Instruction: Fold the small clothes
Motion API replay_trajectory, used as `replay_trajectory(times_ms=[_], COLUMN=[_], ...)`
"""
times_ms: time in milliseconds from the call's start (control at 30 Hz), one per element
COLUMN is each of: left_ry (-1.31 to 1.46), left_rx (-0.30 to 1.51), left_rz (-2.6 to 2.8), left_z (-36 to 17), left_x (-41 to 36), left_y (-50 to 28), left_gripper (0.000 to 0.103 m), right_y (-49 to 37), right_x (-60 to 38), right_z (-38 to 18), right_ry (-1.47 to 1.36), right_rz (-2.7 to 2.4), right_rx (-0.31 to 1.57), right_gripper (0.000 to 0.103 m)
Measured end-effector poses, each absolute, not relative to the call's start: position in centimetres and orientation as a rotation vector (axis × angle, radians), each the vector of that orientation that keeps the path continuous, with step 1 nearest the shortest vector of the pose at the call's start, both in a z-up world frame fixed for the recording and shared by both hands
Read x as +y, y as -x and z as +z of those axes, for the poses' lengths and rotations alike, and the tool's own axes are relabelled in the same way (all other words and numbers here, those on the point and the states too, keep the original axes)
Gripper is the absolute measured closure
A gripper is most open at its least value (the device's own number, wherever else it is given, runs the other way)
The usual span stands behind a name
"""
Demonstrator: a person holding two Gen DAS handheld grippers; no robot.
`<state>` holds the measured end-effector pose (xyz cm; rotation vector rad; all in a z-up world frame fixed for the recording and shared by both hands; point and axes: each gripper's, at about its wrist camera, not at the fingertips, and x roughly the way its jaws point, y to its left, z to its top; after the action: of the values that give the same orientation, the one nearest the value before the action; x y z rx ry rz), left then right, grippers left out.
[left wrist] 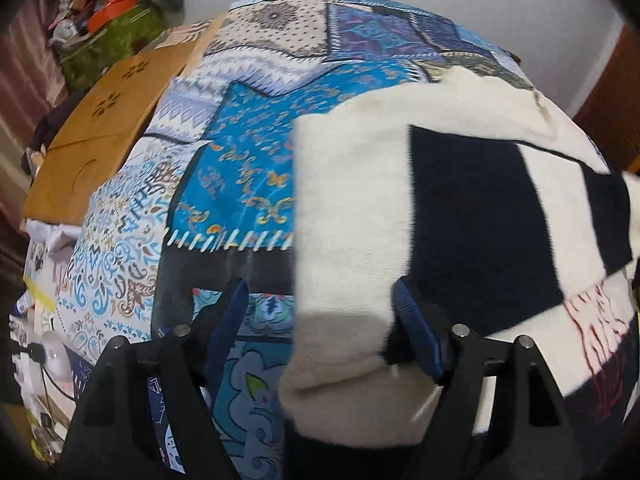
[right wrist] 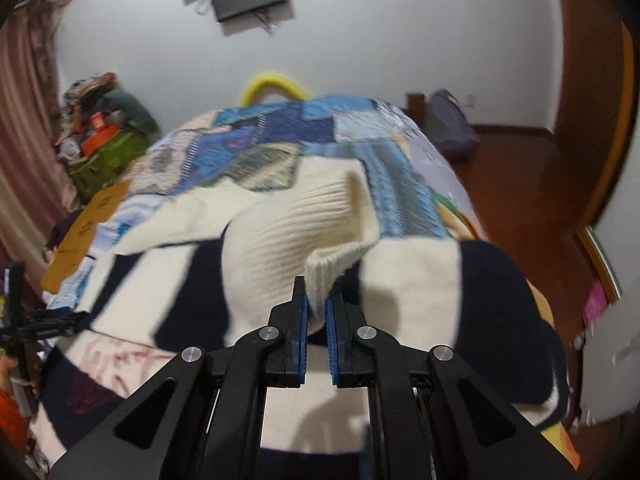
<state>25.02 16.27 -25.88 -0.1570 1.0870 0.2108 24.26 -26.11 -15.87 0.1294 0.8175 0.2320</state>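
A cream and navy striped knit sweater [left wrist: 460, 208] lies on a bed with a blue patchwork cover [left wrist: 248, 148]. My left gripper [left wrist: 320, 308] is open, its blue-padded jaws wide apart around a folded cream part of the sweater near its left edge. In the right wrist view the sweater [right wrist: 288, 236] fills the middle. My right gripper [right wrist: 317, 300] is shut on a ribbed cream edge [right wrist: 336, 260] of the sweater and holds it lifted off the rest of the garment.
A brown board [left wrist: 100, 128] lies along the bed's left side. A green bag piled with items [right wrist: 104, 148] stands by the far left wall. A wooden floor [right wrist: 520, 184] and a grey bag [right wrist: 452, 124] are to the right of the bed.
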Motion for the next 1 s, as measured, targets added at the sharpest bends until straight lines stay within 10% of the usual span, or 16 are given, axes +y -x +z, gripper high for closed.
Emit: replay_trajectory(times_ms=[367, 600, 1000], left_ry=[0.068, 0.082, 0.017], left_rx=[1.069, 0.979, 1.036], left_rz=[0.263, 0.152, 0.040], left_z=[-24.2, -19.6, -21.6], left_x=[15.7, 12.1, 4.8], left_y=[-24.6, -25.5, -30.1], left_gripper=[0.025, 0.025, 0.025], right_y=[-22.8, -21.2, -20.6], right_x=[-31.4, -37.4, -46.3], right_z=[-16.1, -14.0, -22.0], right_ry=[-0.203, -0.183, -0.321], right_rz=[0.180, 0.057, -0.108], right_rx=[0.848, 0.788, 0.978], right_gripper=[0.094, 0.054, 0.047])
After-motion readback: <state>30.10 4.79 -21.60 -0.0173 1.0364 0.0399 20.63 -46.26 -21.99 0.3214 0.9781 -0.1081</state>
